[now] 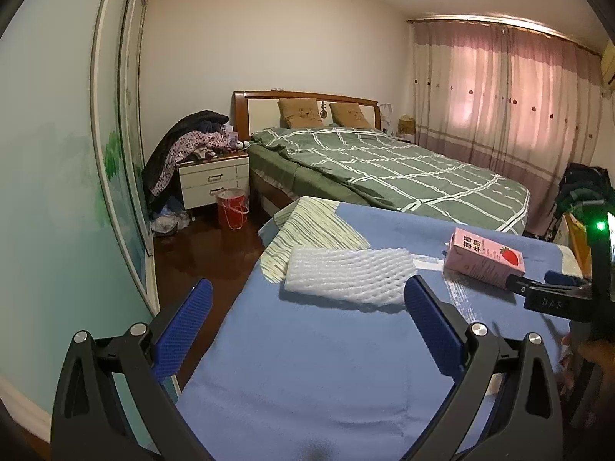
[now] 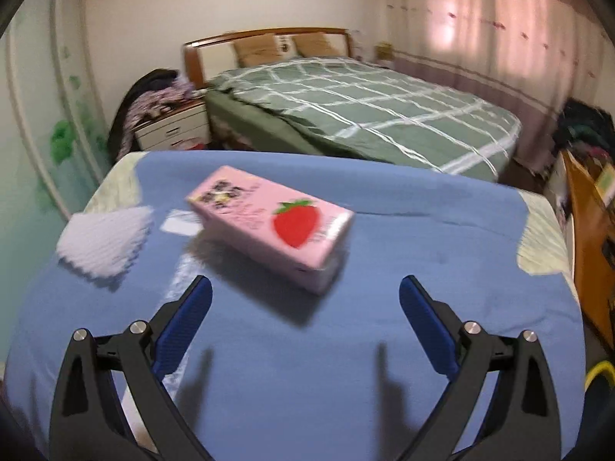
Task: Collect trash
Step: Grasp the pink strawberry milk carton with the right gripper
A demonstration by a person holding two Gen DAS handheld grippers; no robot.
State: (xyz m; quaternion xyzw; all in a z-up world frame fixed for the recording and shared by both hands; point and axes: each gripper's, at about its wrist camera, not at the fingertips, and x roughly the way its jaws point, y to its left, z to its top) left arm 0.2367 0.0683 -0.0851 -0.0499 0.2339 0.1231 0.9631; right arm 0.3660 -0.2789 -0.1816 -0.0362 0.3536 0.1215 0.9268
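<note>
A white foam net sleeve (image 1: 348, 274) lies on the blue-covered table (image 1: 307, 365), just beyond my open, empty left gripper (image 1: 307, 299). A pink strawberry milk carton (image 1: 483, 257) lies on its side to the right. In the right wrist view the carton (image 2: 273, 223) lies just ahead of my open, empty right gripper (image 2: 305, 296); the foam sleeve (image 2: 103, 238) is at the left. A clear plastic wrapper (image 2: 180, 226) lies between them. The right gripper (image 1: 546, 288) also shows at the right edge of the left wrist view.
A red bucket lined with a plastic bag (image 1: 231, 207) stands on the floor by the white nightstand (image 1: 213, 180). The green bed (image 1: 384, 165) is behind the table. A striped cloth (image 1: 307, 226) shows under the blue cover. A wooden cabinet (image 2: 588, 223) stands at the right.
</note>
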